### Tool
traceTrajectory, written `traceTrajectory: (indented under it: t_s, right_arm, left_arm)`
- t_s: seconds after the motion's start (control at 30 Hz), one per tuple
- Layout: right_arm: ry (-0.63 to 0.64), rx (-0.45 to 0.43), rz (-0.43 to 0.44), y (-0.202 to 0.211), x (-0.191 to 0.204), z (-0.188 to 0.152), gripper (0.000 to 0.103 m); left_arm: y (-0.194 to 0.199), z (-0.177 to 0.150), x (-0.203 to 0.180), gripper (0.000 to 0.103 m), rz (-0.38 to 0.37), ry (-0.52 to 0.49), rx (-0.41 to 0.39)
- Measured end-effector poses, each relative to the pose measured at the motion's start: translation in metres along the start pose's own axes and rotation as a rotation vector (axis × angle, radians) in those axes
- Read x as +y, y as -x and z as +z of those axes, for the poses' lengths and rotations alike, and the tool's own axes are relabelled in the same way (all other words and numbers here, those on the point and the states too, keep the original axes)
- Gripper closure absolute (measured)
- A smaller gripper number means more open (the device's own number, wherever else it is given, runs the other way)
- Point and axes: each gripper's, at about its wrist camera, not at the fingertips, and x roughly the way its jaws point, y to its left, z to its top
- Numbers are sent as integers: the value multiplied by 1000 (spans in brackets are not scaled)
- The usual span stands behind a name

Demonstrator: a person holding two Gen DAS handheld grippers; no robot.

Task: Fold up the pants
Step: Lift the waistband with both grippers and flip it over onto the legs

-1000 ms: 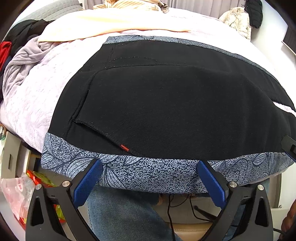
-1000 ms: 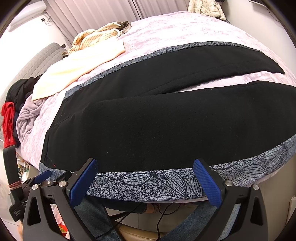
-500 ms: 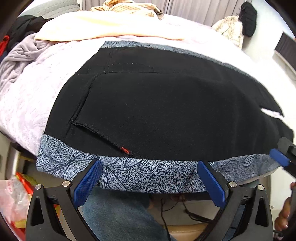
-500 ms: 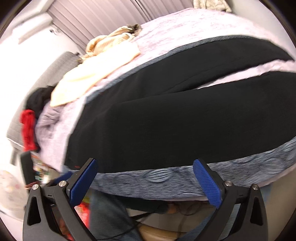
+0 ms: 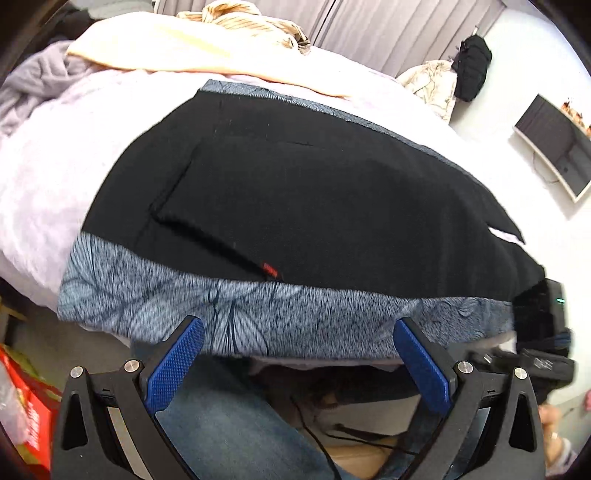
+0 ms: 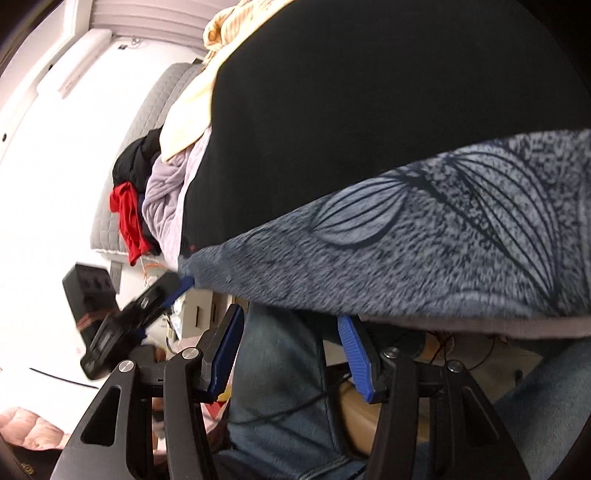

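Left tool (image 5: 298, 343) gapes wide and empty beneath the pants (image 5: 314, 206) hem; right tool (image 6: 291, 343), half-open, empty, tilts below it.

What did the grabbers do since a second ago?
The right gripper swung in close under the patterned stripe and its jaws narrowed, gripping nothing yet. The left gripper edged nearer the pants, jaws wide as before. The pants stayed flat on the bed.

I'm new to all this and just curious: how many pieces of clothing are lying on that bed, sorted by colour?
Black with grey leaf-print side band: 1, the pants
Cream: 1
Tan striped: 1
Lavender: 1
Red: 1
Plain black: 1
Total: 6 that I can make out
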Motion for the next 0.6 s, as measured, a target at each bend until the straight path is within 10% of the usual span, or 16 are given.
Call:
traceTrajectory:
  t_s: [0.37, 0.6]
  right_arm:
    - [95, -192, 197, 41, 38, 17, 44]
    - [110, -199, 211, 55, 45, 12, 44]
  left_arm:
    - [-25, -17, 18, 0, -239, 193, -4]
    - [-18, 1, 24, 0, -225, 249, -116]
